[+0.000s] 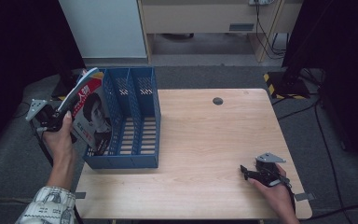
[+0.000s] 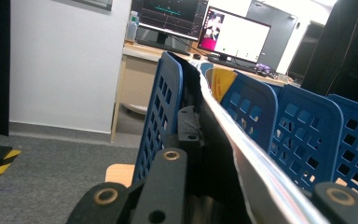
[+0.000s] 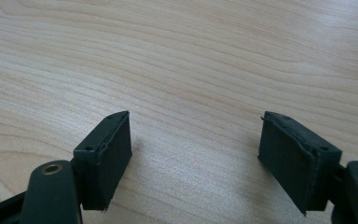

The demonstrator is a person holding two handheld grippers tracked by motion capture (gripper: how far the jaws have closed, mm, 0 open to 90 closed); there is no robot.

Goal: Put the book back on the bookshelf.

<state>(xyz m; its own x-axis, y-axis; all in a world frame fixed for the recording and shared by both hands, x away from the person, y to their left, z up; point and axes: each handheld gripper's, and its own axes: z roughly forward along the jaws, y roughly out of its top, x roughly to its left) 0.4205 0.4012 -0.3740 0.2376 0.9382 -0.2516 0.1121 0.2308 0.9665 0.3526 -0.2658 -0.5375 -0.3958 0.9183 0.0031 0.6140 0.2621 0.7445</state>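
- The wooden table [image 1: 205, 140] is the work surface I see from the high view; its right half is bare, which leaves my idle hand somewhere to rest.
- The blue file rack [image 1: 130, 116] stands at the table's left edge, open tops up and dividers running front to back, so a flat thing can slide in from above.
- The magazine [image 1: 91, 114] is tilted over the rack's leftmost slot, lower edge inside and top leaning out left. I judge that tilt lets it clear the side wall.
- My left gripper [image 1: 51, 119] is clamped on the magazine's outer edge; in the left gripper view the pages [image 2: 242, 140] curve away between the jaws.
- My right gripper [image 1: 256, 175] lies low on the table's right, jaws wide and empty over bare wood [image 3: 191, 70].
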